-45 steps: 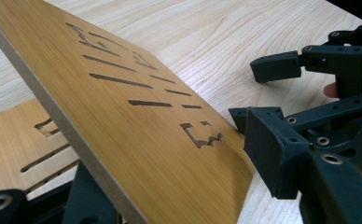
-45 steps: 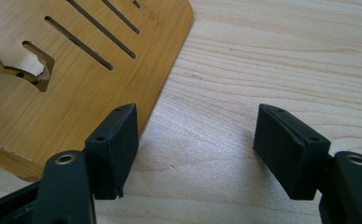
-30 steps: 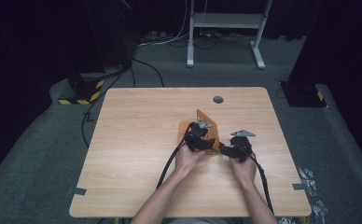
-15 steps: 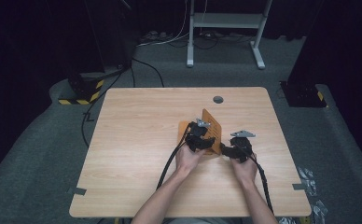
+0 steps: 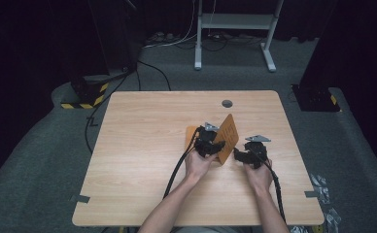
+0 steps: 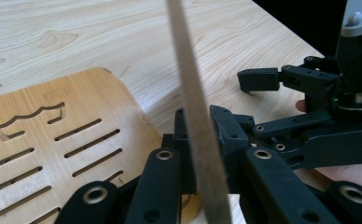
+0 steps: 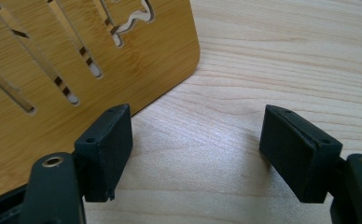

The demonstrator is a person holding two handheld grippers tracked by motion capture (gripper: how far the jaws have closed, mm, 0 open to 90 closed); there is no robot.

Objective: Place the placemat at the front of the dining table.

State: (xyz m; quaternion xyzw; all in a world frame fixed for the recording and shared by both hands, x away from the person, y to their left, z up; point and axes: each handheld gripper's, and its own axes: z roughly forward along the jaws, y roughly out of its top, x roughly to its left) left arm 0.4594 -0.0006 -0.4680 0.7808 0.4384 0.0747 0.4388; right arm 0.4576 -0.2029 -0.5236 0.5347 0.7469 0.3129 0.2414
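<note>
Here the left tool (image 6: 202, 154) pinches the upright board's (image 5: 227, 136) edge.

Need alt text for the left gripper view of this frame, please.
The left gripper is shut on the thin edge of an upright wooden panel, above a slotted wooden panel lying flat on the table. To the right, the right gripper stands open with nothing between its jaws.

Light wood table (image 5: 143, 145) w/ round cable hole (image 5: 227, 103), on grey carpet (image 5: 41, 160). Dark room behind; white desk frame (image 5: 232, 29), black cables (image 5: 177, 41), yellow-black striped block (image 5: 87, 94) at left.
</note>
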